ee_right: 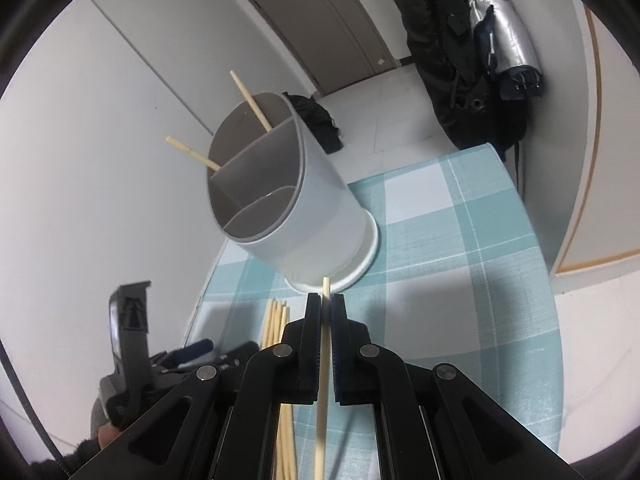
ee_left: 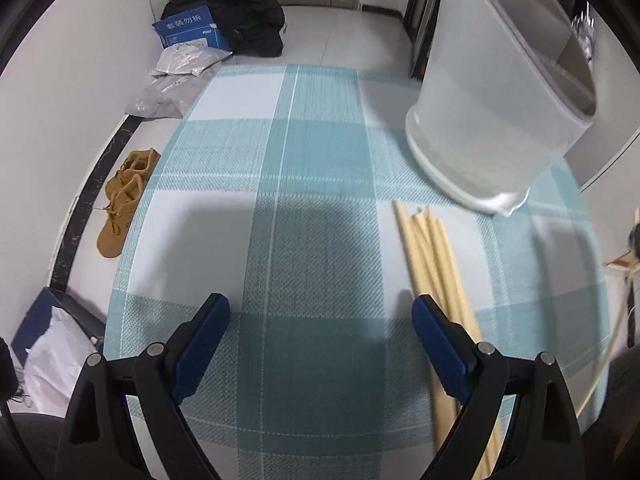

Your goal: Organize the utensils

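Observation:
A white utensil holder (ee_right: 296, 204) with grey inner dividers stands on the checked tablecloth (ee_right: 460, 240); two wooden chopsticks (ee_right: 252, 100) lean out of its back compartment. My right gripper (ee_right: 326, 300) is shut on a single chopstick (ee_right: 323, 360), whose tip pokes out just below the holder's base. Several loose chopsticks (ee_left: 432, 264) lie on the cloth in front of the holder (ee_left: 492, 92). My left gripper (ee_left: 320, 312) hovers open over bare cloth, its right finger (ee_left: 440, 344) just beside the chopstick pile, nothing between the pads.
The table's left edge drops to a floor with brown shoes (ee_left: 124, 200), plastic bags (ee_left: 176, 76), a blue box (ee_left: 188, 32) and a black bag (ee_left: 248, 20). Dark coats and a silver umbrella (ee_right: 492, 32) hang at the right wall. A door (ee_right: 320, 20) is behind.

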`<act>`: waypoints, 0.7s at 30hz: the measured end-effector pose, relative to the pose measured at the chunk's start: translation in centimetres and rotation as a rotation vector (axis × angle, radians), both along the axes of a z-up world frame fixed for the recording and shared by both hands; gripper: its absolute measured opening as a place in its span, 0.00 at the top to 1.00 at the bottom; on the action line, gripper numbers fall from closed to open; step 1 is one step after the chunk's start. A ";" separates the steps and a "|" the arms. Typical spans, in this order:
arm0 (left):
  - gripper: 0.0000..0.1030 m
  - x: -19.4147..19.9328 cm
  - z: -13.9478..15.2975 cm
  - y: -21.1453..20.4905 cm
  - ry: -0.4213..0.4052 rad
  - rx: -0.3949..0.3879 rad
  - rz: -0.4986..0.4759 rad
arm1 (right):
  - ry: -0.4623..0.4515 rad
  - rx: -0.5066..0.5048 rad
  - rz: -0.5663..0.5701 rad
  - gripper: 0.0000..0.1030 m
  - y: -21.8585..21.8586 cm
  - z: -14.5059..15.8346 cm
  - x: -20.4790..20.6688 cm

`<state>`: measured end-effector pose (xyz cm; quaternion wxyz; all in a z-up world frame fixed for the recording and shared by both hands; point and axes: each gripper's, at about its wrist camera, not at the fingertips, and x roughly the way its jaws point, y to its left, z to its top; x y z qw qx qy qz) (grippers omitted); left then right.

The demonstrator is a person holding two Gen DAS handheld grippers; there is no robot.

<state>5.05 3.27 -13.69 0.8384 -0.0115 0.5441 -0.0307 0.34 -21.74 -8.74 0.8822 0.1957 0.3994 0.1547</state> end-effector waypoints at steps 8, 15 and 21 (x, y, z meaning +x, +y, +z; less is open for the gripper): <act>0.13 -0.1 1.3 -0.2 -0.039 -0.035 0.012 | -0.022 0.023 -0.013 0.96 -0.9 -0.4 0.1; 0.12 0.7 -0.1 -1.0 0.022 0.002 -0.008 | -0.040 0.031 -0.012 0.96 -1.5 -0.3 0.2; 0.11 1.1 0.1 -1.2 0.038 0.032 -0.016 | -0.050 0.058 -0.017 0.96 -2.0 0.0 0.4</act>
